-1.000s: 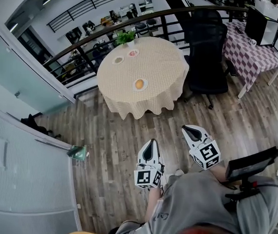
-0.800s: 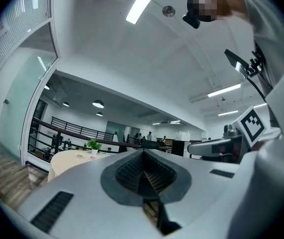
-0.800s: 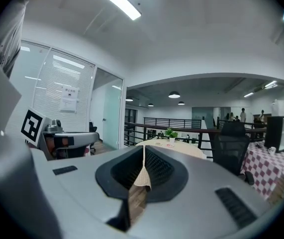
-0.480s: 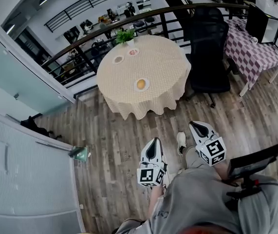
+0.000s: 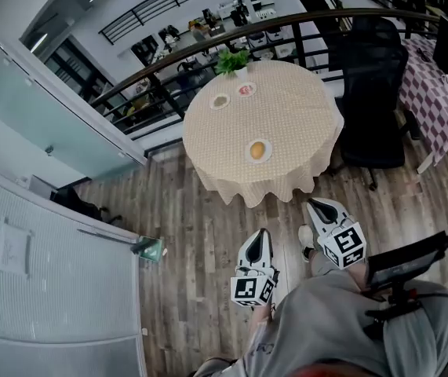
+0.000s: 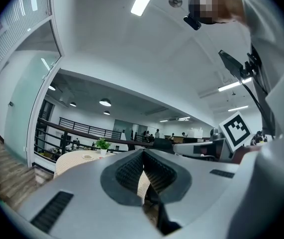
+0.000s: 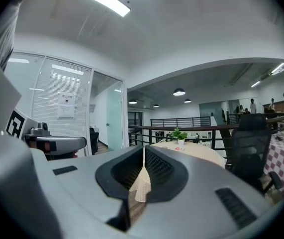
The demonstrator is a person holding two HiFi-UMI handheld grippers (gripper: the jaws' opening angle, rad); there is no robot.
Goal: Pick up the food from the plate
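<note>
Only the head view shows the orange food (image 5: 258,149) on its plate (image 5: 249,156), at the round worktop's (image 5: 294,112) 6 o'clock edge, 12 o'clock from the left gripper (image 5: 264,233) and right gripper (image 5: 312,205). Their own views show both pairs of fingers together, empty. The wall notice (image 7: 67,106) is unreadable.

No readable text, print on the wall notice (image 5: 2,243) too small to read

1. One round tabletop (image 5: 302,120).
2. Three plates (image 5: 249,153), one carrying food (image 5: 258,149).
3. One potted plant (image 5: 234,61).
4. One black office chair (image 5: 369,77).
5. One checkered tabletop (image 5: 443,100).
6. Two tools: left tool (image 5: 264,234), right tool (image 5: 315,205).
</note>
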